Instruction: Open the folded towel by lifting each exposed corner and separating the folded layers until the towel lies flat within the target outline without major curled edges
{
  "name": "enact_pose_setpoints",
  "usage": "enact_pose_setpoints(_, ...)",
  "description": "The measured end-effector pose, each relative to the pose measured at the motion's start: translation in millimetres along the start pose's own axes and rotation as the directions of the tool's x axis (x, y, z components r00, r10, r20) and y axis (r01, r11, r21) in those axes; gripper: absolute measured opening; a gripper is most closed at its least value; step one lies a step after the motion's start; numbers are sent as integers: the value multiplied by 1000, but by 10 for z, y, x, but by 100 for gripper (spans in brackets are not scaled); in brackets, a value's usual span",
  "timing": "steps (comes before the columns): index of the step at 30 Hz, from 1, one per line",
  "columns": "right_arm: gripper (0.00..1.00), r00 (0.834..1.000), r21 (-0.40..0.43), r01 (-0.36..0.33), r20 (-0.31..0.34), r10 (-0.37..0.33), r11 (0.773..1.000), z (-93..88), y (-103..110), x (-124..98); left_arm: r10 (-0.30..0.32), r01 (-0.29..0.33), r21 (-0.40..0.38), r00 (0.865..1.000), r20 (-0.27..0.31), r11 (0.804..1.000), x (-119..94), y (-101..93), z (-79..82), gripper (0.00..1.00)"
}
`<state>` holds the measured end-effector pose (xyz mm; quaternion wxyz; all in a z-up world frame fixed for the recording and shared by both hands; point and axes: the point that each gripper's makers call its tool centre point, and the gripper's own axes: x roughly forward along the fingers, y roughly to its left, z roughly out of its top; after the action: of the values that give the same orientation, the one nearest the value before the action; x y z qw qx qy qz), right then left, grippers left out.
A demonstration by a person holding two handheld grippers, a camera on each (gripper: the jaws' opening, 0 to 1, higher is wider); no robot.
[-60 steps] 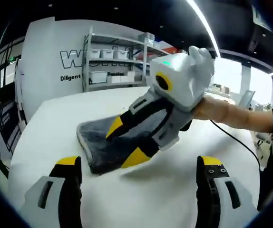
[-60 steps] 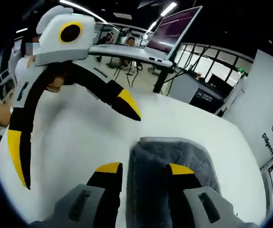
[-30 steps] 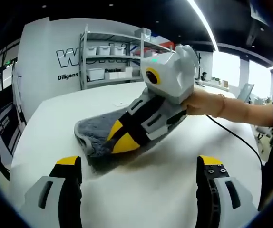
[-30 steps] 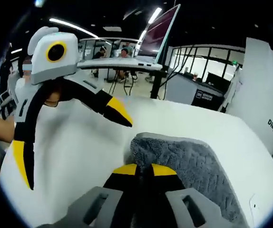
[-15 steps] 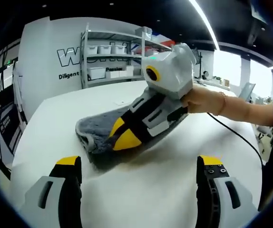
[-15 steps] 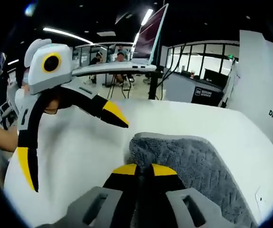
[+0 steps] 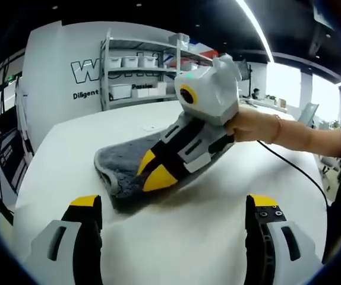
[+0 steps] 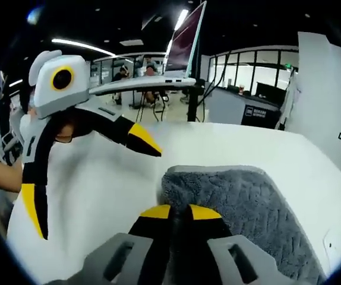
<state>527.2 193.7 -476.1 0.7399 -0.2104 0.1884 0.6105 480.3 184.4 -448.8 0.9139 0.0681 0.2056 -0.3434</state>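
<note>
While the folded grey plush towel [image 7: 126, 169] lies on the white tabletop [image 7: 194, 237], the right gripper [image 8: 179, 212] has its yellow-tipped jaws pressed together on the towel's near edge, with a pinch of grey pile caught between the tips. From the left gripper view, that same gripper [image 7: 154, 173] reaches in from the right, its tips closed on the towel's front corner, and a person's hand [image 7: 250, 126] grips its white body. Towel layers look slightly lifted and rumpled at the pinched corner; the rest of the cloth stays flat on the surface, a pale bound hem visible along its left side. The left gripper [image 7: 173, 209] hangs above bare tabletop just short of the towel, jaws spread wide apart and holding nothing. From the right gripper view, the left gripper [image 8: 84, 178] stands to the left of the towel, its two black, yellow-tipped jaws splayed far apart, clear of the cloth. Behind the table stand a white wall panel with dark lettering [image 7: 87, 74] and a metal shelving rack with white bins [image 7: 138, 74].
</note>
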Motion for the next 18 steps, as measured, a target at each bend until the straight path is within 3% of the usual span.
enact_pose_setpoints(8, 4, 998, 8, 47, 36, -48, 999, 122, -98, -174, -7, 7, 2, 1000, -1, 1000, 4, -35, -5, 99)
enact_pose_setpoints(18, 3, 983, -16, 157, 104, -154, 988, 204, -317, -647, -10, 10, -1, 1000, -5, 1000, 8, -37, -15, 99)
